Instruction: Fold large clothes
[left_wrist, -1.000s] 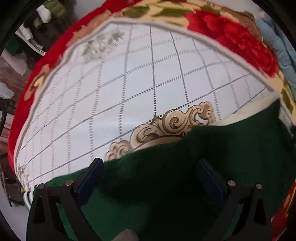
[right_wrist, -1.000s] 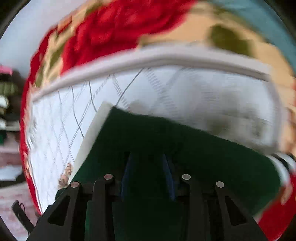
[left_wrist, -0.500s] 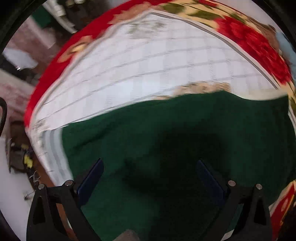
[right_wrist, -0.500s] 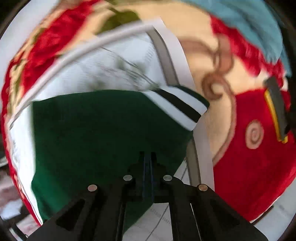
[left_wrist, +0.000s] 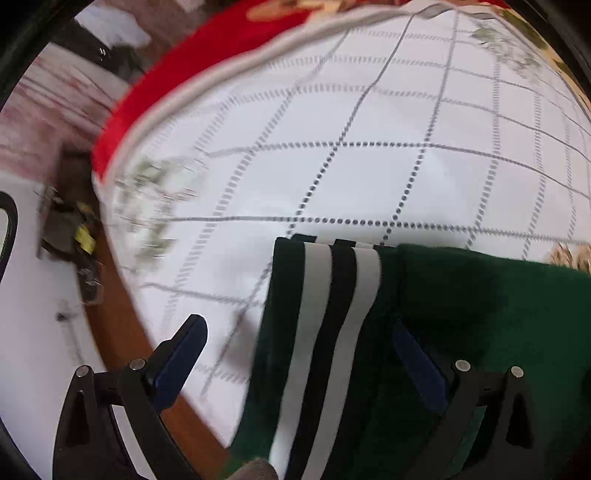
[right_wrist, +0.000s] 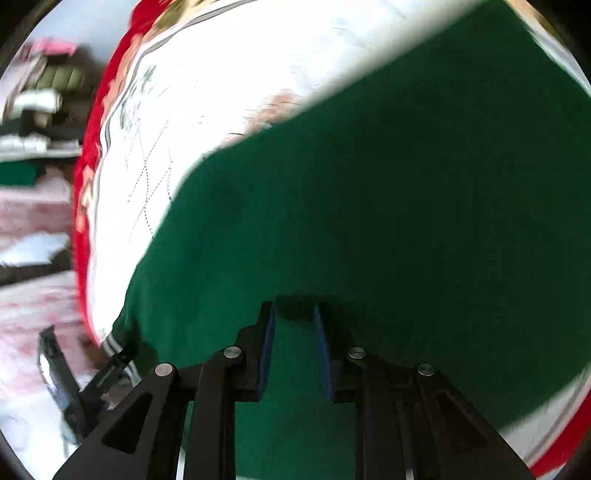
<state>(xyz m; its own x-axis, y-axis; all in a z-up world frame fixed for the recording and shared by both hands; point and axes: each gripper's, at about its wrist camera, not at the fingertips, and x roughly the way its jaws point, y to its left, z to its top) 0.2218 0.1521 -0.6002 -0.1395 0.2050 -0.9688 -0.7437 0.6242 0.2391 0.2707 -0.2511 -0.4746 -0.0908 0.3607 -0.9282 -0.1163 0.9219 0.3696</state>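
Observation:
A dark green garment (left_wrist: 480, 295) lies on a white checked sheet (left_wrist: 369, 177). Its hem band (left_wrist: 332, 314) of white and black stripes points toward the sheet's near edge. My left gripper (left_wrist: 295, 323) hangs open and wide above that striped hem, its blue pads (left_wrist: 184, 347) clear of the cloth. In the right wrist view the green garment (right_wrist: 406, 184) fills most of the picture. My right gripper (right_wrist: 293, 317) has a narrow gap with a dark fold of green cloth pinched at its tips. Its jaws are opening.
A red floral blanket (left_wrist: 155, 85) borders the sheet. The brown wooden bed edge (left_wrist: 122, 332) runs along the left, with floor clutter (left_wrist: 70, 229) beyond it. Blurred shelves of clothes (right_wrist: 44, 92) stand at the far left of the right wrist view.
The left wrist view swung from the garment's plain green middle to its striped hem near the bed edge. The right gripper closed, then parted a little, and now looks over the broad green body.

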